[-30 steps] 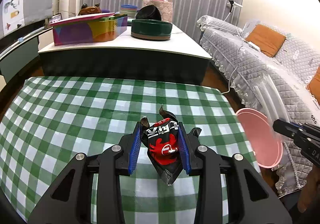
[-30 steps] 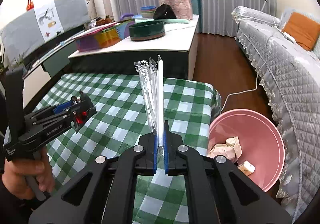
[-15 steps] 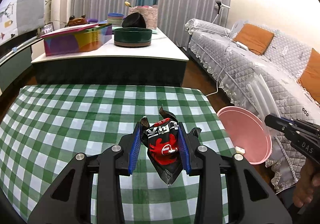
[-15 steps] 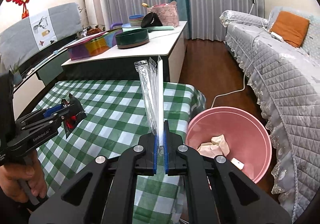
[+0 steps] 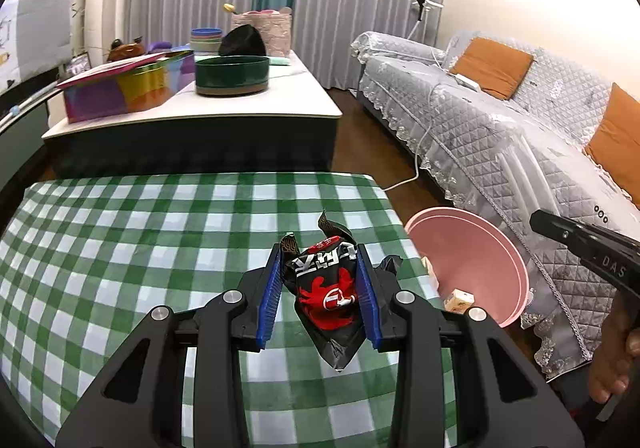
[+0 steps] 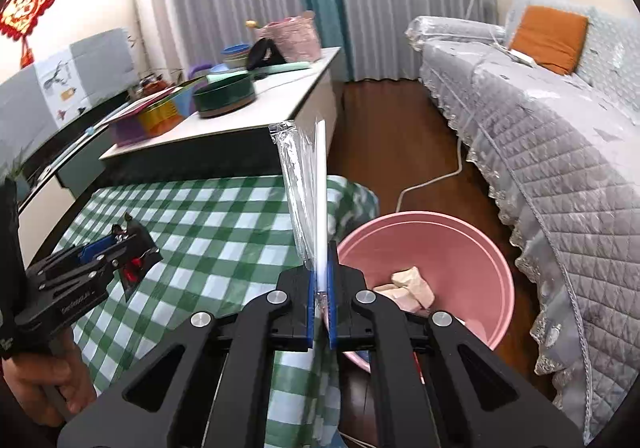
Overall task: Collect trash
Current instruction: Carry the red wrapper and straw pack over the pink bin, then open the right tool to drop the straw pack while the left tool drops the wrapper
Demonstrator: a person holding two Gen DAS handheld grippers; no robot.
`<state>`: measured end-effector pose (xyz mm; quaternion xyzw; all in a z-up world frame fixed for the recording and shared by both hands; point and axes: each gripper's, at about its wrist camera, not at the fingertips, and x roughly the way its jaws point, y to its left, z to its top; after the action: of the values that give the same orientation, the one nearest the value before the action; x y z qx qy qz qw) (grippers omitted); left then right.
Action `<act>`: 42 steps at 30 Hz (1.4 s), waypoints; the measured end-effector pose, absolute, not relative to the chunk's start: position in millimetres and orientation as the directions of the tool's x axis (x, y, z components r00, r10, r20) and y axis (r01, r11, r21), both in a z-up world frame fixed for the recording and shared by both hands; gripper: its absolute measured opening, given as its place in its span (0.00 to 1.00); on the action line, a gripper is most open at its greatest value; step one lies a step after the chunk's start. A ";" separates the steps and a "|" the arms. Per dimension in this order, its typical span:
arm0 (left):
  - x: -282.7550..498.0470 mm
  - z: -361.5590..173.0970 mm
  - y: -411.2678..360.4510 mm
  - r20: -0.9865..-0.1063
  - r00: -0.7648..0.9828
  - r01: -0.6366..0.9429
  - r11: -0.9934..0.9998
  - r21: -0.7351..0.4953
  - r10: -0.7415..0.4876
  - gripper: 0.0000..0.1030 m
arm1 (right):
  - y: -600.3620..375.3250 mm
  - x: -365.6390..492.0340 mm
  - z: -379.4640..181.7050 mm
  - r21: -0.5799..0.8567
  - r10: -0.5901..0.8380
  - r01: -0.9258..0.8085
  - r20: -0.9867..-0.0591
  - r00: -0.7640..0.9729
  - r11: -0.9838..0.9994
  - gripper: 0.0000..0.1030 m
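Right wrist view: clear plastic wrapper (image 6: 306, 204) pinched in right gripper (image 6: 320, 298), beside pink basin (image 6: 496, 268) | left gripper (image 5: 320, 288) clamps red-black snack packet (image 5: 326, 288) over checked tablecloth (image 5: 120, 248) | basin holds crumpled paper (image 6: 410, 286); both pieces undropped.

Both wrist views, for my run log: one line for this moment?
left hand-held gripper: holds snack wrapper | right hand-held gripper: holds clear wrapper | pink bin: ahead
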<state>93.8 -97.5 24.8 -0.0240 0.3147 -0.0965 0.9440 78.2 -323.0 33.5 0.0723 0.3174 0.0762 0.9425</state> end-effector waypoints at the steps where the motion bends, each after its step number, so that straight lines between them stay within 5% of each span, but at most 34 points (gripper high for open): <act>1: 95.4 25.1 -101.3 -0.590 0.782 0.172 0.979 -0.105 -0.201 0.34 | -327.4 79.4 33.5 0.189 0.182 -0.085 -0.588 0.788 0.978 0.05; 42: 163.7 22.9 -224.0 -0.596 0.733 0.345 0.934 -0.090 -0.328 0.34 | -428.6 111.4 13.7 0.293 0.026 0.192 -0.606 0.795 0.937 0.05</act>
<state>163.7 -224.0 22.9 0.0136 0.3173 -0.1810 0.9308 111.4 -428.6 13.7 0.1723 0.3172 -0.0446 0.9315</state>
